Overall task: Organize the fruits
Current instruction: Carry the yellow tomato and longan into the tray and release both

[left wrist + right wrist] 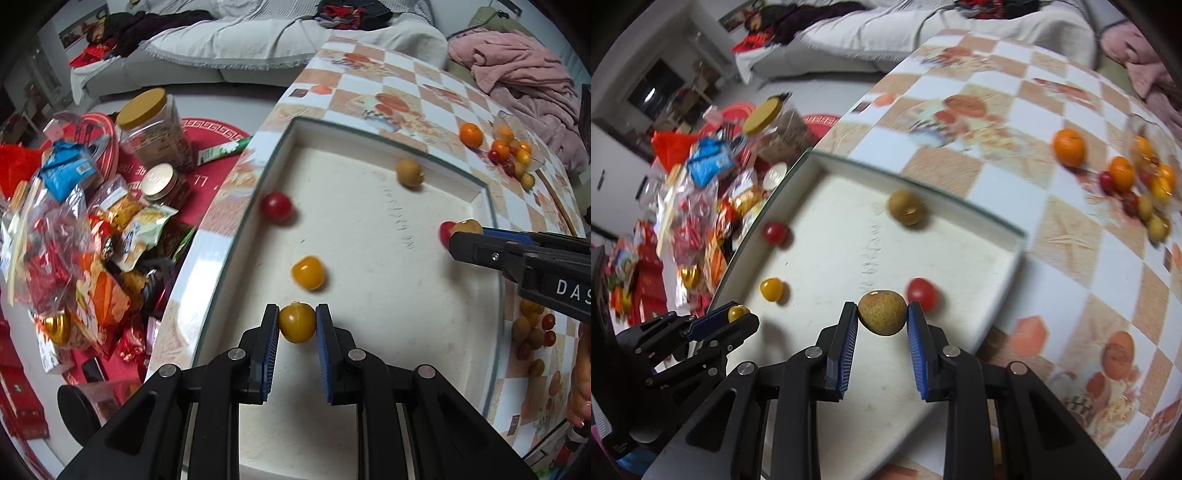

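Note:
A white square tray [476,188] [1015,254] lies on the checkered table. My left gripper [297,323] [738,319] is shut on a yellow cherry tomato [296,322] above the tray's near part. My right gripper [882,314] [458,238] is shut on a brown longan [882,312] [466,226] over the tray's right side. In the tray lie a red tomato [276,206] [775,232], a yellow tomato [307,272] [771,289], a longan [409,172] [906,207] and a second red tomato [922,291] [444,230].
A pile of oranges, tomatoes and longans [513,151] [1137,184] lies on the table at the far right, with more fruit [532,332] by the tray's right rim. Snack bags and jars [92,221] crowd the floor left of the table. A sofa [240,44] stands behind.

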`<state>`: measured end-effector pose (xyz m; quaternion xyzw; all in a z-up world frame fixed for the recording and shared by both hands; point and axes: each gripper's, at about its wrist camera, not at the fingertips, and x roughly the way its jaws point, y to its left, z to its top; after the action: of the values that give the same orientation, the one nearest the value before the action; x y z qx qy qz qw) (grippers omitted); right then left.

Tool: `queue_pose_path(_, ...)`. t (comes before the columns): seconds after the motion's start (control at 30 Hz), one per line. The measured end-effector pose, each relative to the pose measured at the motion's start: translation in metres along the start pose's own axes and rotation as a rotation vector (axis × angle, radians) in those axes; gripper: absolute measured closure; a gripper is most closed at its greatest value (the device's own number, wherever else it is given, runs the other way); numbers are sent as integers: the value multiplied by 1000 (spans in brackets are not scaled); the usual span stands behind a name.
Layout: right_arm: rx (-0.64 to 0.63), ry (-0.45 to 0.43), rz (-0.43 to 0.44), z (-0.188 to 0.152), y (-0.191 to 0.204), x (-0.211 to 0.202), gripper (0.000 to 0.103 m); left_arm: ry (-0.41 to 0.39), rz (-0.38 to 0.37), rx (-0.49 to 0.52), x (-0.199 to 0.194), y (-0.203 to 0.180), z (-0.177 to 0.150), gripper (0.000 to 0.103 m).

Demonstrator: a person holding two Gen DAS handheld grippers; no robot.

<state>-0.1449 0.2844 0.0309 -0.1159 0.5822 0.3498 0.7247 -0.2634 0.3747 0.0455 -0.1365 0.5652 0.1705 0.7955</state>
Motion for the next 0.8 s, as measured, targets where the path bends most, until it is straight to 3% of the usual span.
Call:
queue_pose_path(0.4, -77, 70, -60, -5, 19, 34, 73, 32, 59, 29, 14, -1, -16, 81)
queue_pose_path(0.47, -86, 70, -58, -5, 20, 34, 69, 28, 70, 52, 14, -4, -16, 81)
queue_pose_path(0.5, -88, 71, -49, -4, 21, 34, 62, 28, 75, 59, 14, -5, -16, 79)
queue_pose_path(0.53, -90, 72, -48, -4, 23, 35, 49, 27, 83, 66, 14, -5, -16, 63)
queue_pose_path(0.6, -86, 63, -52, -3, 23, 32, 36, 16, 88, 69, 13, -4, -16, 33)
queue_pose_path(0.67, -74, 47, -38, -2, 24, 28, 36, -1, 82, 74, 9, -5, -16, 33)
queue_pose_path(0.8, -47, 2, -21, 0, 18, 11, 25, 28, 90, 104, 13, -11, -16, 33)
